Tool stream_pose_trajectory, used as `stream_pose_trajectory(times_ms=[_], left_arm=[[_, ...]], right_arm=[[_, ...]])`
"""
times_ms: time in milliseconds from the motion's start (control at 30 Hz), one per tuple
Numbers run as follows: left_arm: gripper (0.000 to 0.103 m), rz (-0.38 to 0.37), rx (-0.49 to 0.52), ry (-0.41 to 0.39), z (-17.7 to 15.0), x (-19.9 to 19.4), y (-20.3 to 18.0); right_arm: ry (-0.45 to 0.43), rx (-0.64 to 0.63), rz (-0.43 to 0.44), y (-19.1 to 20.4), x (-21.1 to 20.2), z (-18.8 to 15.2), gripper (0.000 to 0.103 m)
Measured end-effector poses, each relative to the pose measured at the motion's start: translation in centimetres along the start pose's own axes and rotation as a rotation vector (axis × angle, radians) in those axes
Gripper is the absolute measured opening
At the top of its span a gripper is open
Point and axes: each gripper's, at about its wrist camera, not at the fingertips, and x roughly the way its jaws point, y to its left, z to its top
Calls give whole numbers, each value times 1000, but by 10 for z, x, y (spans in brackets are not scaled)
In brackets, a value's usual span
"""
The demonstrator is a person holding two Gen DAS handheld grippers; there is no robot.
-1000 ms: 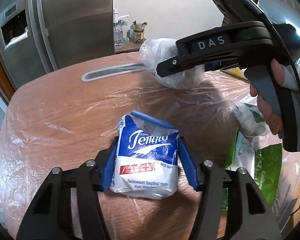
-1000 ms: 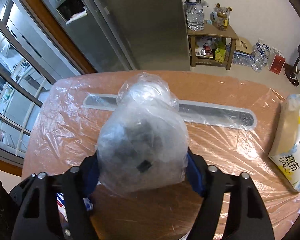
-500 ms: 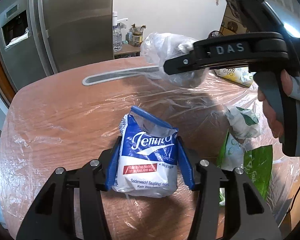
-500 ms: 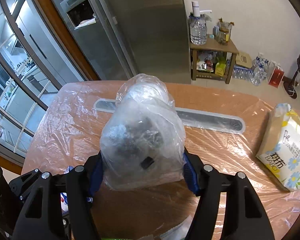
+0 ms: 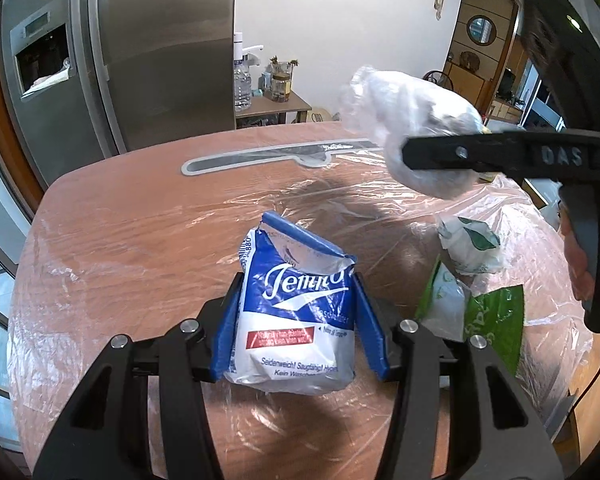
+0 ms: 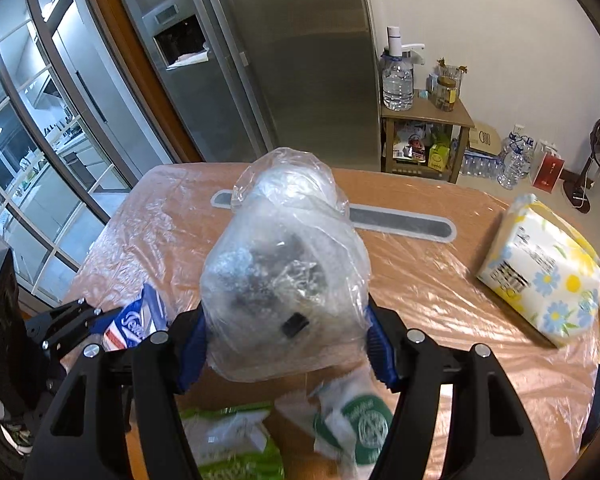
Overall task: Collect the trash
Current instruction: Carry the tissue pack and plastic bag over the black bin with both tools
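A: Starting at our left, what have we got?

B: Our left gripper [image 5: 296,320] has its blue pads closed on the sides of the torn blue-and-white tissue packet [image 5: 298,312]. We judge it is held clear of the plastic-covered wooden table [image 5: 140,232], upright with its ripped mouth on top, probably so nothing spills out.

A: And toward the middle?

B: The crumpled white-and-green paper wrapper [image 5: 470,246] and the flat green-and-white plastic bag [image 5: 496,320] lie on the table, untouched, the wrapper just beyond the bag. We would take these as the trash left to collect.

A: On the right?

B: Our right gripper [image 6: 286,344] is clamped on the clear plastic bag stuffed with dark and silvery scraps [image 6: 286,276], lifted well above the table. The grip sits low on the bulge, likely because the loose film higher up would slip.

A: Further right?

B: The flower-printed pack of tissues [image 6: 540,268] rests near the table's edge; it looks unopened, so perhaps not trash.
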Motion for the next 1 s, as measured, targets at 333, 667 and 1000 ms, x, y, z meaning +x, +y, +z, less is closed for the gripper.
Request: stream_pose_trajectory(times_ms=[333, 667, 1000], left_arm=[[52, -2, -6, -56, -14, -39, -10], [52, -16, 12, -86, -39, -79, -35], [52, -39, 56, -89, -73, -111, -67]], right_arm=[[-35, -13, -13, 0, -45, -39, 64], [-49, -1, 7, 1, -94, -90, 64], [-29, -3, 55, 22, -127, -149, 64]])
